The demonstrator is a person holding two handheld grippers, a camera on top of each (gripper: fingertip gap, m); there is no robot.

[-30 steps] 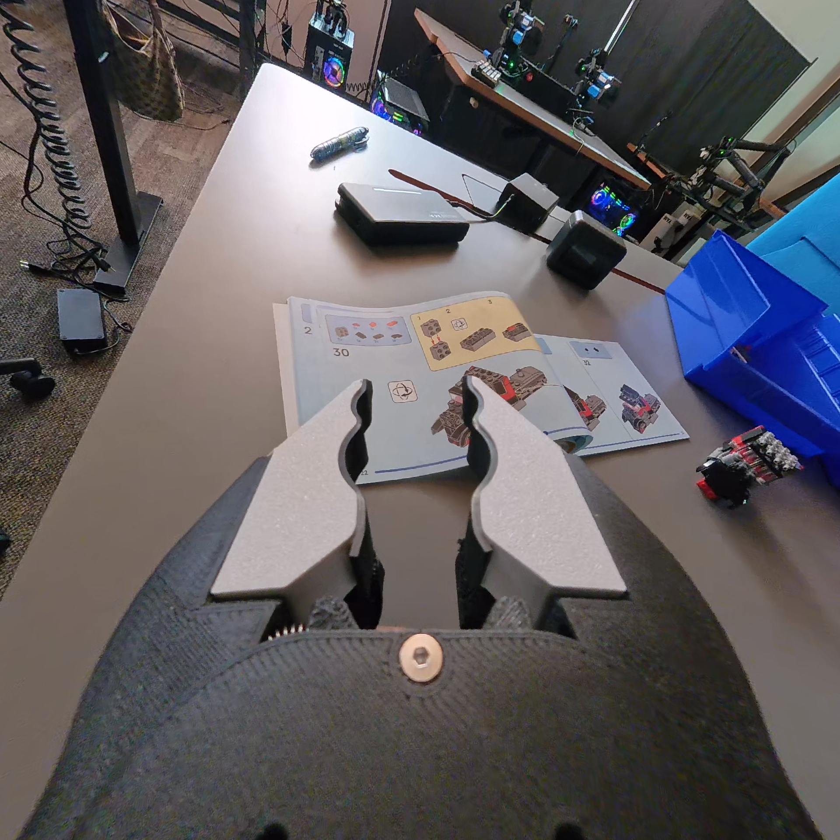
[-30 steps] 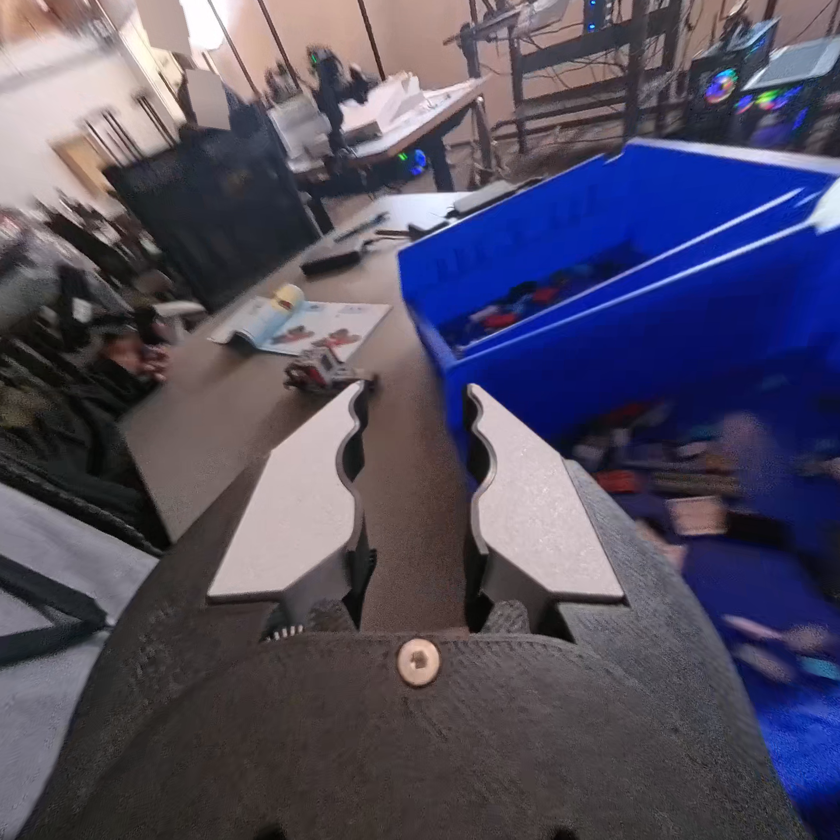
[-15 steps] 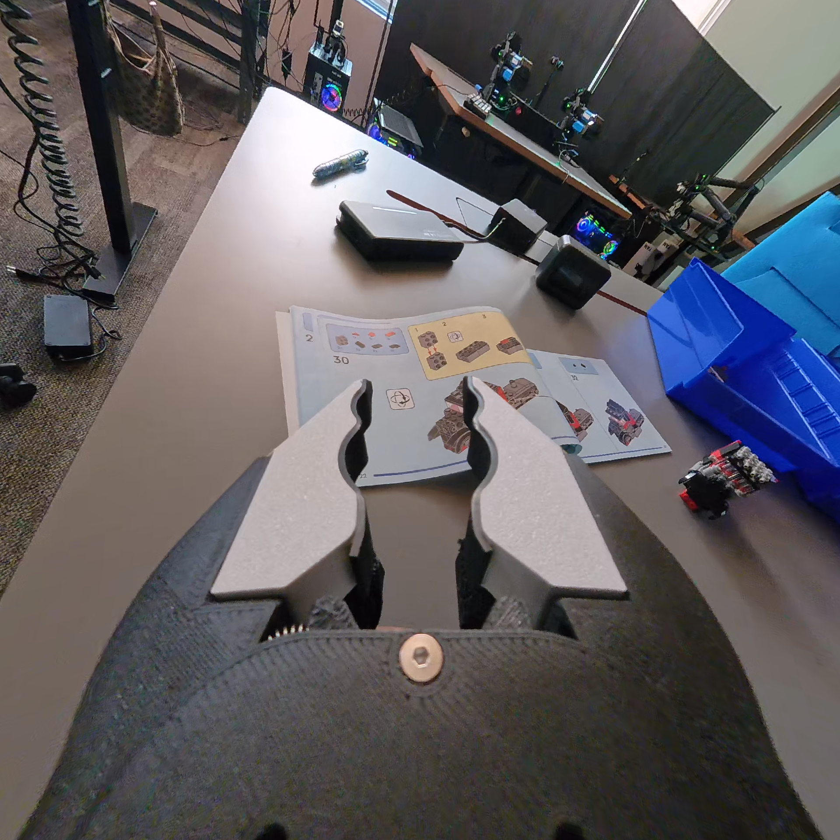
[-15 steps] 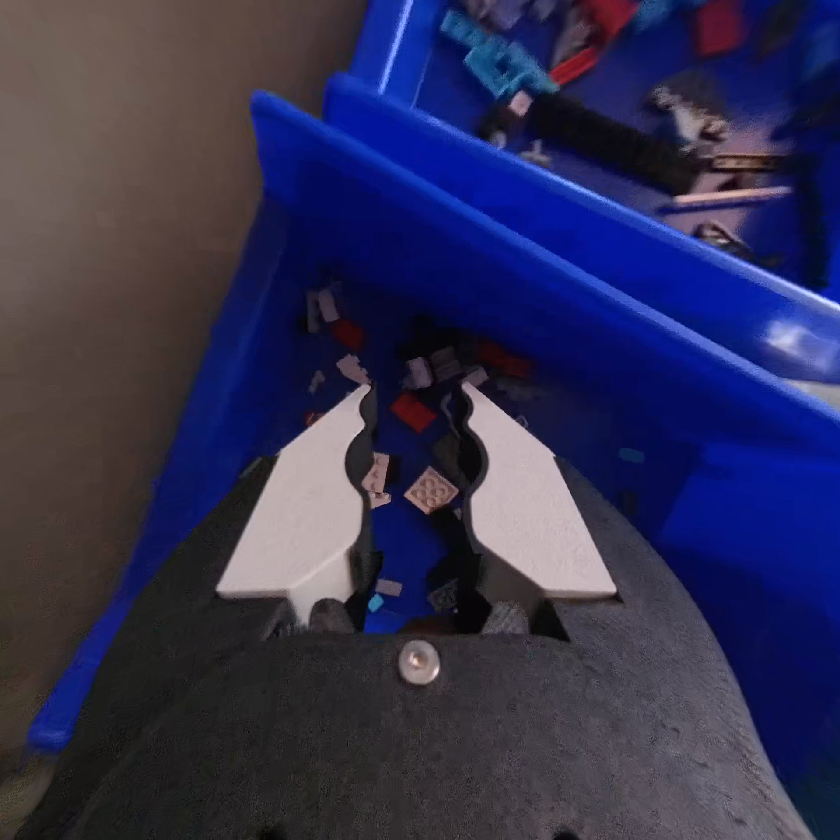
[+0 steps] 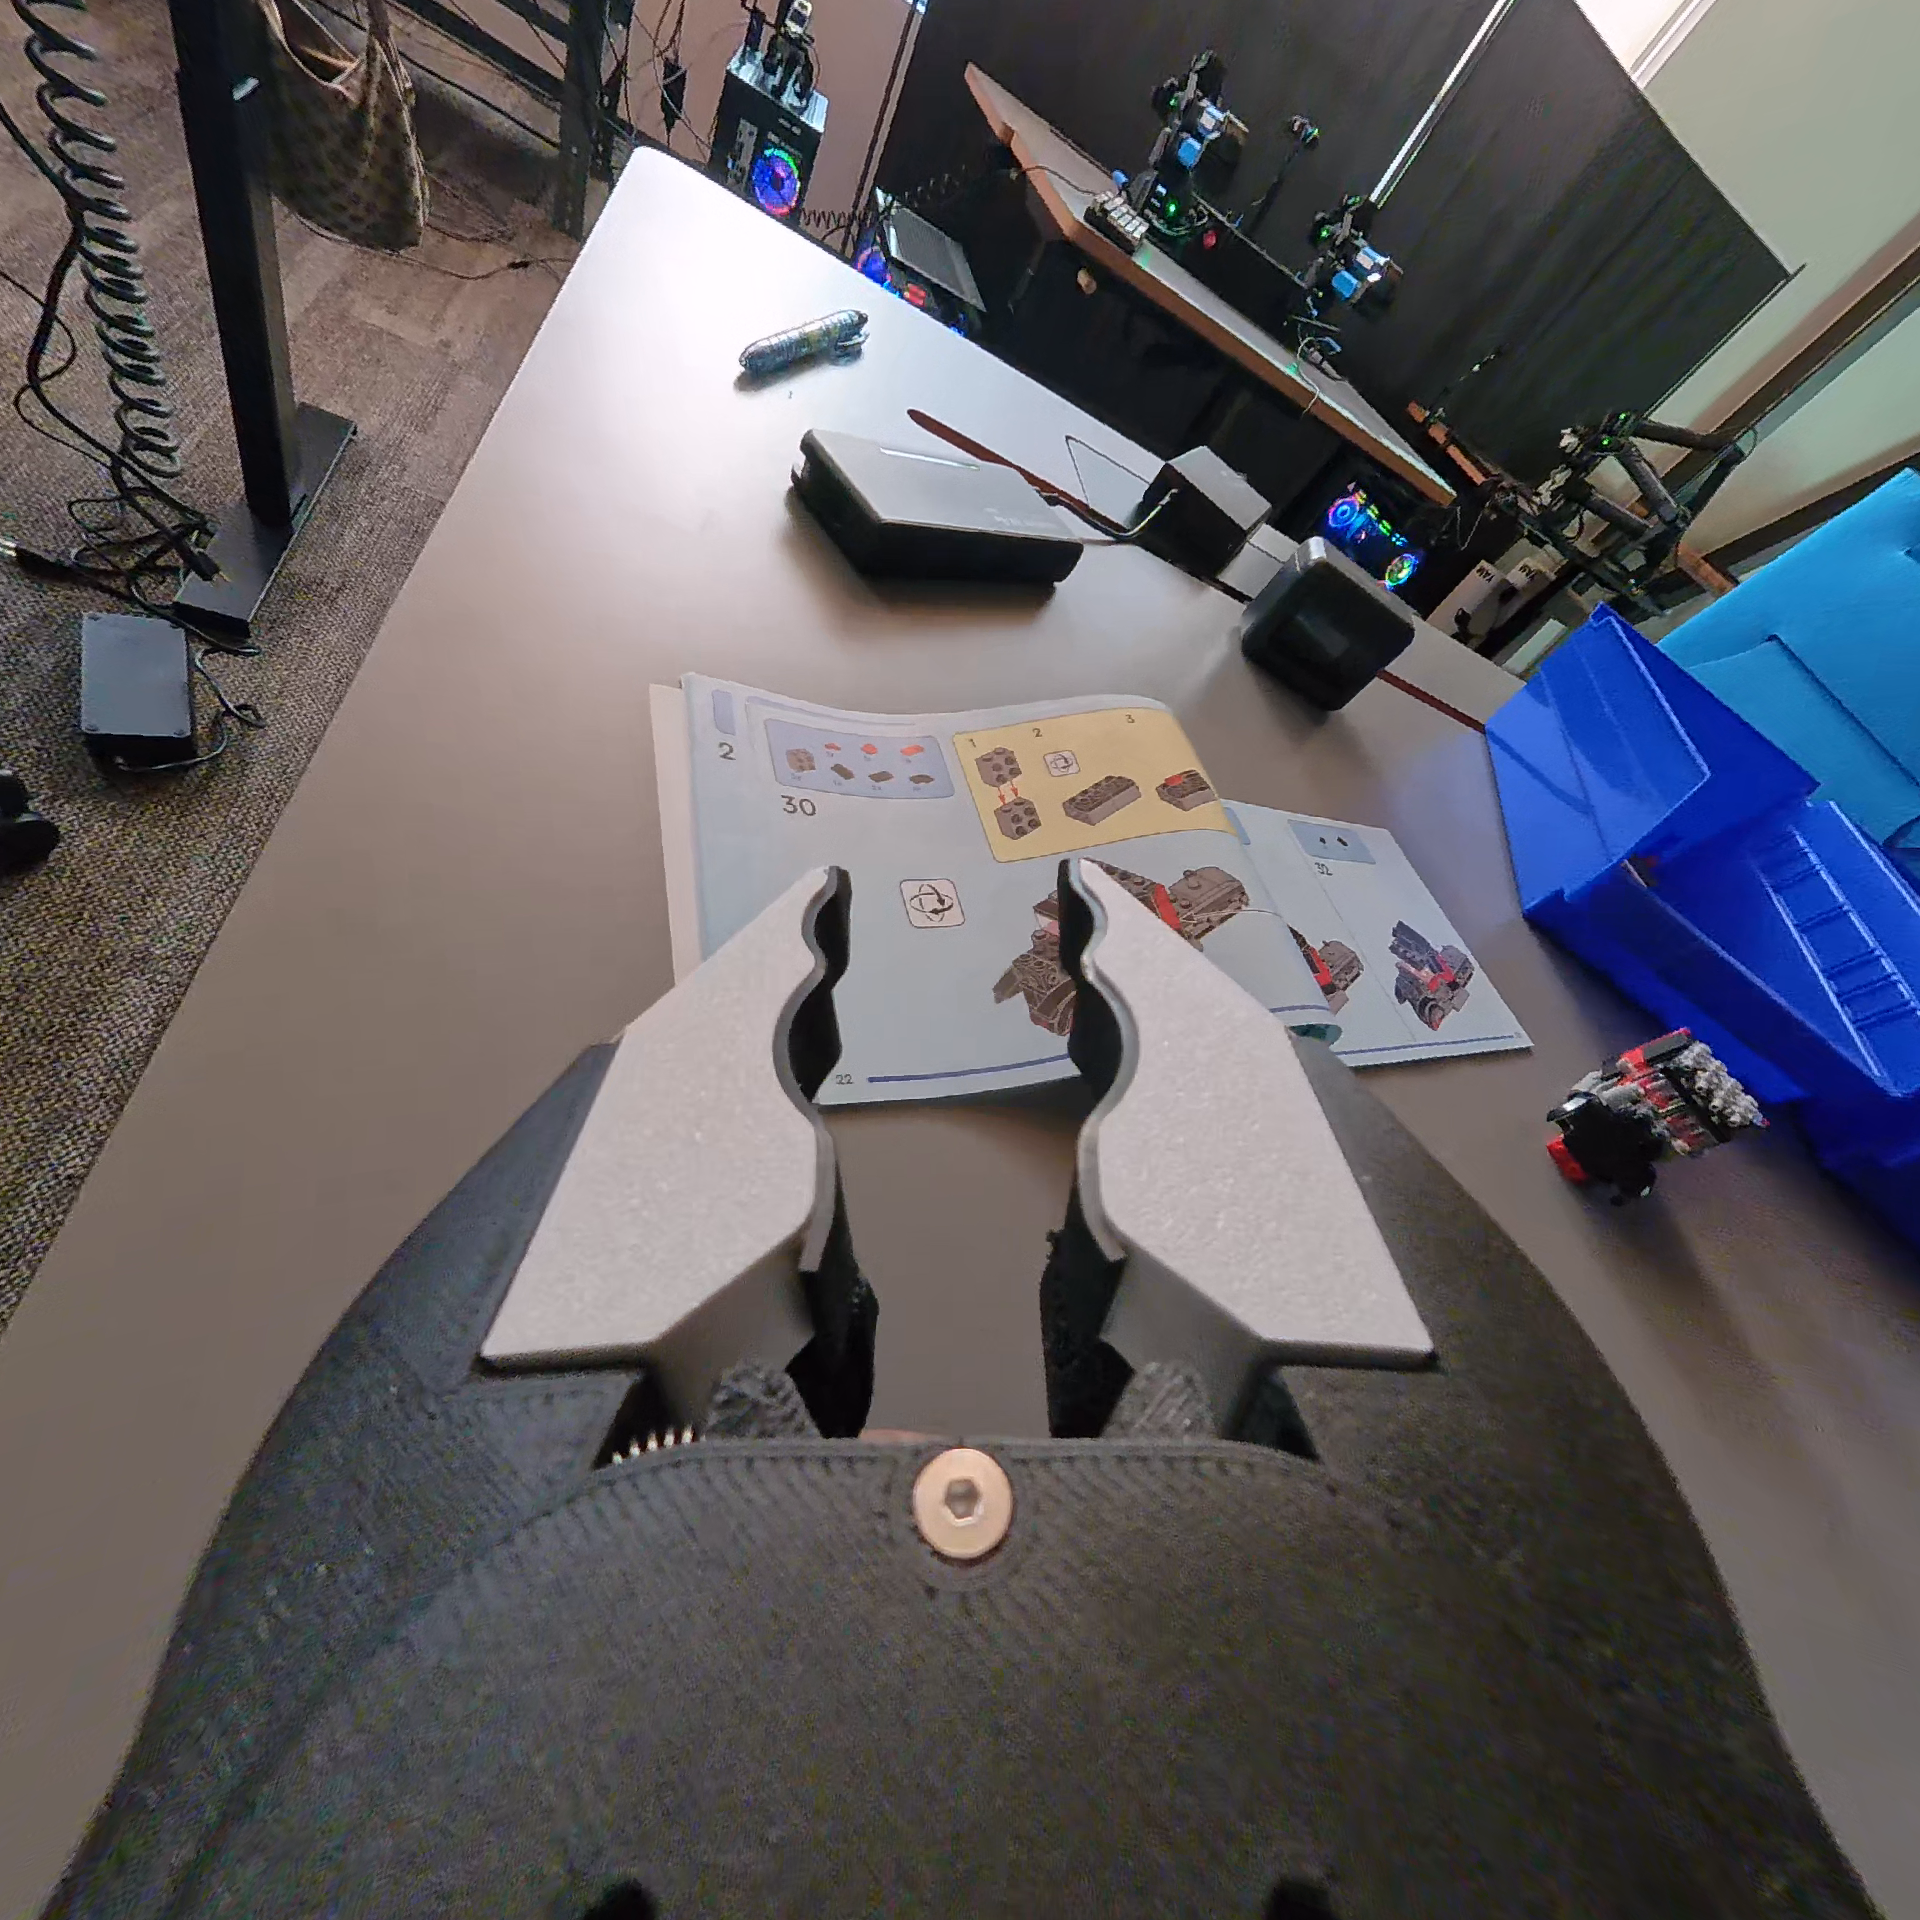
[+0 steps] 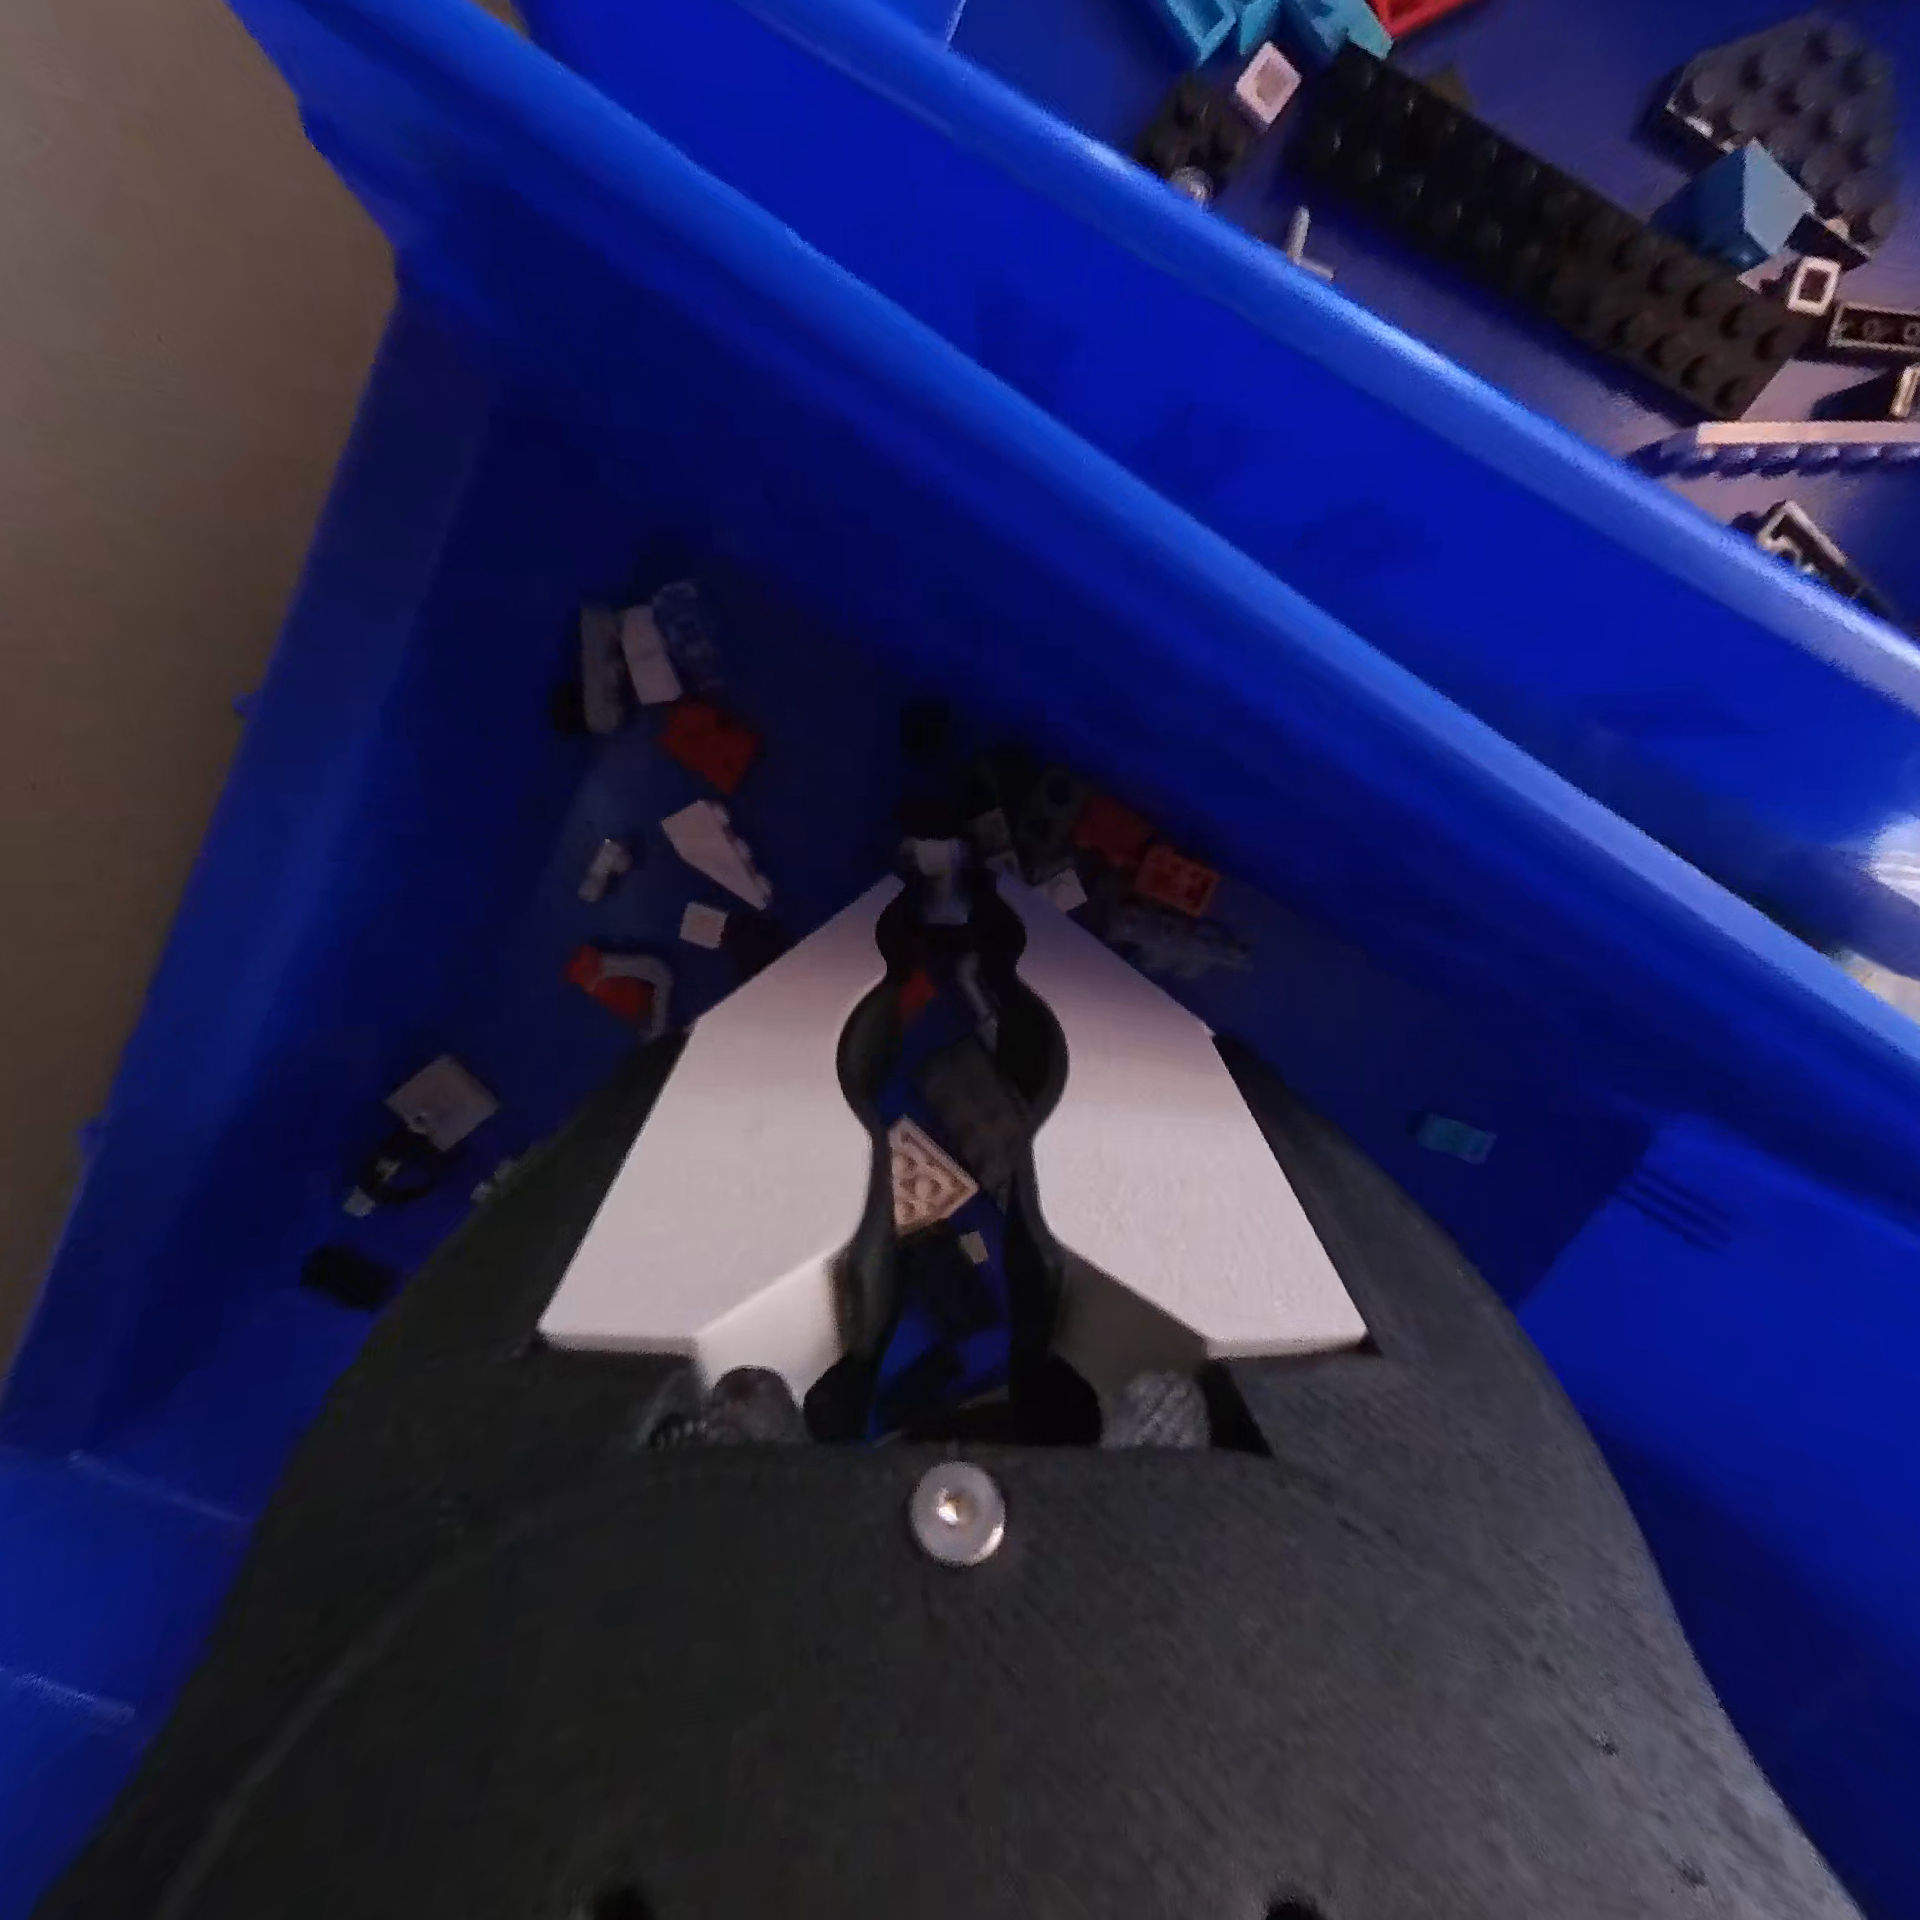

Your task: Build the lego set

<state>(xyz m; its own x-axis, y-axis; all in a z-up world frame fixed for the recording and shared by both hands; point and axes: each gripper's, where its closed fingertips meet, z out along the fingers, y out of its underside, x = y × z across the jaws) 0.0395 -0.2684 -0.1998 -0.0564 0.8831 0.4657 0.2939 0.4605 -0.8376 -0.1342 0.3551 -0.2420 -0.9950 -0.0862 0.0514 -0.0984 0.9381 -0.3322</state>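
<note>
Left gripper (image 5: 948, 894) hangs over the tabletop (image 5: 436, 935) with jaws released; right gripper (image 6: 948, 902), jaws nearly clenched around a small grey piece (image 6: 935, 883), reaches into the blue bin (image 6: 935, 343).

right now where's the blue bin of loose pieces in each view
Left wrist view: the blue bin stands at the right edge, on the table beyond the small lego model.
Right wrist view: it fills most of the picture, wall at, with the right gripper down inside it.
Shared landmark: only the bin itself.
</note>
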